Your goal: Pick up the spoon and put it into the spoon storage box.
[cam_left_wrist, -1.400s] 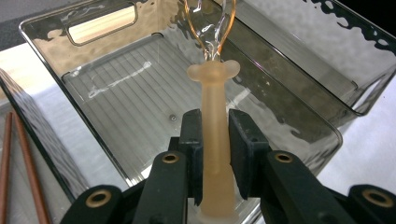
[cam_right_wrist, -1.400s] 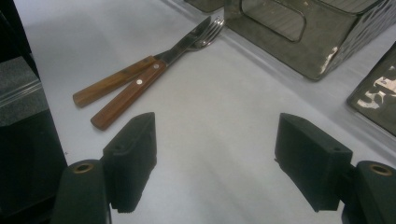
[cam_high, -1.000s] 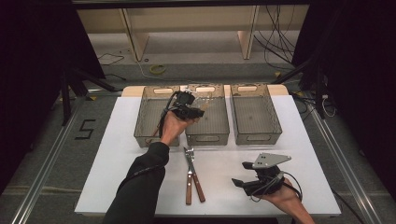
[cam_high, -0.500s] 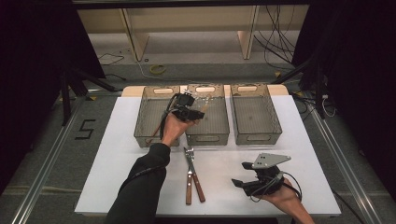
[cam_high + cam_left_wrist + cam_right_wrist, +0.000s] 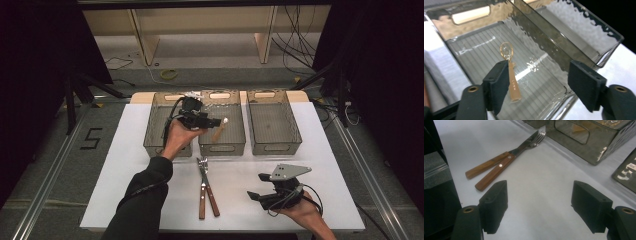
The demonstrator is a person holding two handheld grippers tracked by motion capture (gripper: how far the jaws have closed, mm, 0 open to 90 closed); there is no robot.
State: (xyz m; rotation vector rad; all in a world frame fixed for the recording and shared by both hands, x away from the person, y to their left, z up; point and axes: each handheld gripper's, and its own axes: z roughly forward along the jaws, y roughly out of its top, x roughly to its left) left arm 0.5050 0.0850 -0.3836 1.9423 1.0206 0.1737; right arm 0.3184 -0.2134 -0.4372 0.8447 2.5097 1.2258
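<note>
Where the left gripper hovers over the middle bin, its jaws gape wide and empty — a wooden spoon lies below, half hidden behind 1 jaw. The right gripper is equally wide, empty, above bare table near a knife and fork — the fork's handle indistinct.

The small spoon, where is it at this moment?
The small spoon lies on the ribbed floor of the middle bin, below the open left hand-held gripper; the high view shows it there too, left of the right bin.

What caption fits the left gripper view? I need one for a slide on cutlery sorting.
Open left gripper hovers over the middle bin, where a small translucent spoon lies on the ribbed floor.
</note>
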